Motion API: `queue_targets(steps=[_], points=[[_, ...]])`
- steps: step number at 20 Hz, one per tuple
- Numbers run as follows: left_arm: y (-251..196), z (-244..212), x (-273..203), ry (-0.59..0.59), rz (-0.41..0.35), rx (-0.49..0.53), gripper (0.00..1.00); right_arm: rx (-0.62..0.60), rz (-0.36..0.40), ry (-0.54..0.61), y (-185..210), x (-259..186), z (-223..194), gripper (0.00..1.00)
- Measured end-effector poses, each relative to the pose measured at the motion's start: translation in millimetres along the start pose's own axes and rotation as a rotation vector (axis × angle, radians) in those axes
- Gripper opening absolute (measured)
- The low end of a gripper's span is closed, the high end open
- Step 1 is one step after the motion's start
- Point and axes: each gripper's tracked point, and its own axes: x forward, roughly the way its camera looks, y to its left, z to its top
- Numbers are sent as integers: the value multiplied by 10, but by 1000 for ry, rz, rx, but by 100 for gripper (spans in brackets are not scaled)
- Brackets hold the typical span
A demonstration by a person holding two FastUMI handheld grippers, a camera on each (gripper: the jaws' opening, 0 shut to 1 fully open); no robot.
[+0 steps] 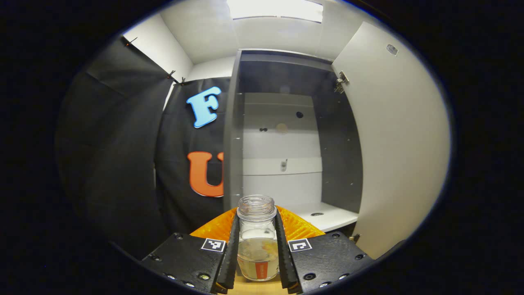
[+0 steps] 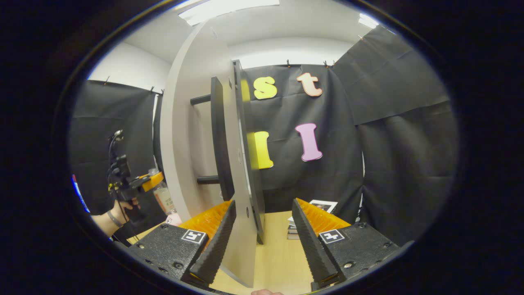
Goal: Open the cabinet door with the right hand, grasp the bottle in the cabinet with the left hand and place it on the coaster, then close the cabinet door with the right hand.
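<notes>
Bottle (image 1: 257,237), clear, uncapped and upright, sits clamped between both fingers of the left tool (image 1: 257,254), out in front of the open cabinet (image 1: 286,164). The right tool (image 2: 262,241) is spread wide around the edge of the cabinet door (image 2: 241,229), gripping nothing, above the wooden counter (image 2: 278,254).

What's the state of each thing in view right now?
cabinet door: swung open
cabinet: open, shelf bare
bottle: upright, no cap, some liquid inside, held out in front of the cabinet
left tool: shut on the bottle
right tool: open, fingers either side of the door's edge
</notes>
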Motion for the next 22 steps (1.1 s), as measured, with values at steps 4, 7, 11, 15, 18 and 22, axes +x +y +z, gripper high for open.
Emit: queue_targets(steps=[4,7,11,15,18,22], points=[[326,-586,-392,35,109,42,41,-28,-23,10,-5,12,29,86],[455,-1097,-697,55,177,56,41,-30,-34,18,-7,9,39,86],[514,-1643,-955,87,225,130,41,-68,-67,25,-20,-18,63,86],[587,-1978,-1161,90,299,149,41,-86,-91,32,-32,-37,62,86],[619,-2161,-1174,87,315,139,41,-87,-98,58,-31,-45,30,86],[660,-2412,-1214,123,309,58,41,-104,-127,69,-55,-54,40,86]])
